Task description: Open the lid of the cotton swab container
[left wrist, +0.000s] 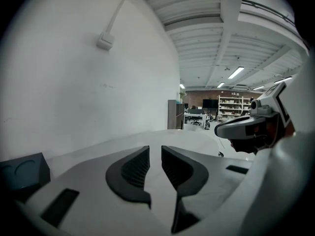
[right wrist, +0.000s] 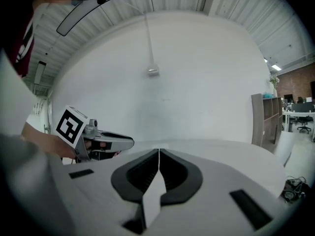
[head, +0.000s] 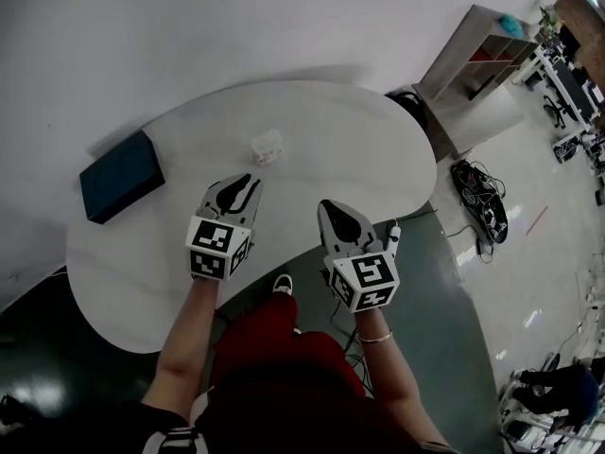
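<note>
While neither gripper is at the cotton swab container (head: 267,147) yet, the job is a clean approach. The container stands on the white table (head: 359,130), a small white box, too small from here for me to see its lid or hinge.

My left gripper (head: 248,182) hovers just short of the container, on my side of it and a touch to the left. Its jaws are parted by a narrow slit with nothing between them. My right gripper (head: 328,206) hangs farther from the container, on my side and to the right, with its jaws pressed together and empty.

I reckon both must spread wider before arriving. One should pinch the container's body low to pin it, and the other should catch the lid's edge. The container looks light, so closed tips nudging it could make it skid or tip. A dark blue box (head: 121,175) lies well to the container's left, out of the way.
</note>
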